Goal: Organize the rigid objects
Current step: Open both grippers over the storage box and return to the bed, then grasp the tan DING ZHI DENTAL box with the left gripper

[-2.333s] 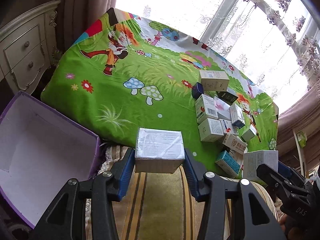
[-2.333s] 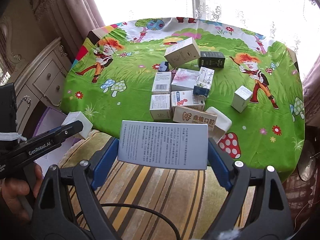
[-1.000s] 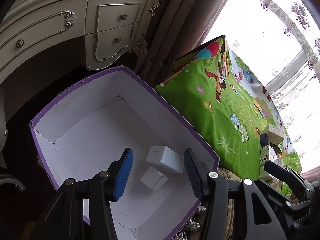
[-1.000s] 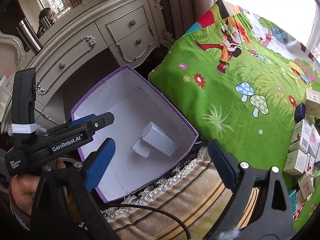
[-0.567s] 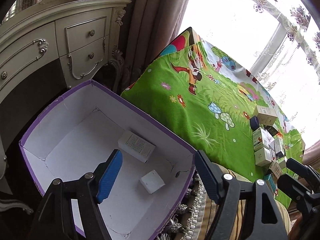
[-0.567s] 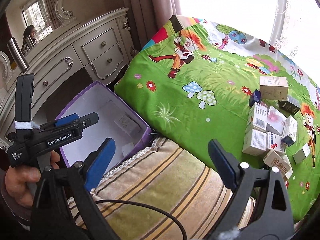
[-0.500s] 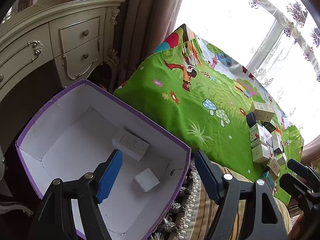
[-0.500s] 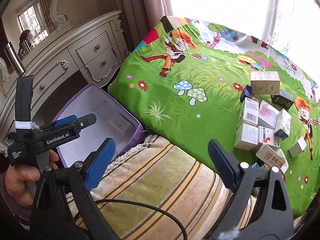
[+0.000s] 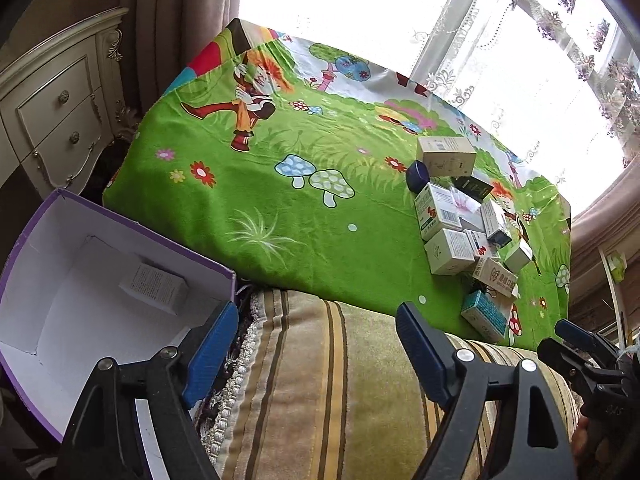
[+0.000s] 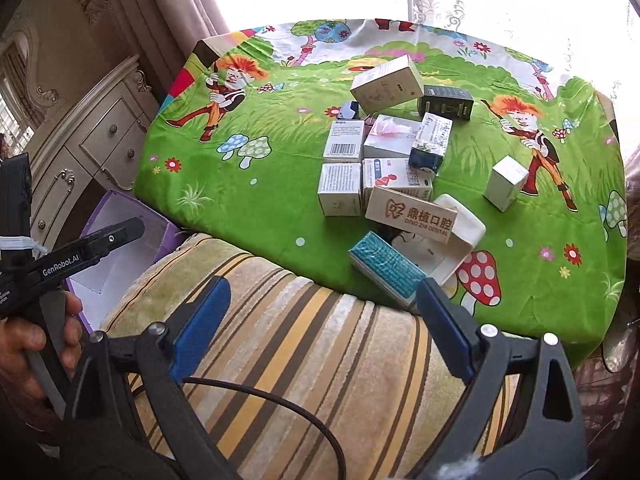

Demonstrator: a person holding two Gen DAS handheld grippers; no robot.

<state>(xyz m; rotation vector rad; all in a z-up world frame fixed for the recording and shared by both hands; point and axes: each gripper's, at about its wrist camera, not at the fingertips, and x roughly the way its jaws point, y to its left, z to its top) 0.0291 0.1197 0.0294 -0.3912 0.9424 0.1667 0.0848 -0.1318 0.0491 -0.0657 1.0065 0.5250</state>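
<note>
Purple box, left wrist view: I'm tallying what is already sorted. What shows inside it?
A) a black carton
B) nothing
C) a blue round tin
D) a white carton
D: a white carton lies on the floor of the purple box; the black carton and blue tin sit on the green cloth.

The left claw (image 9: 316, 344) has just been opening and holds nothing between its blue pads, angled downward. The right claw (image 10: 322, 322) gapes wide and empty, tilted down likewise. A hand (image 10: 24, 344) grips the left claw's handle.
</note>
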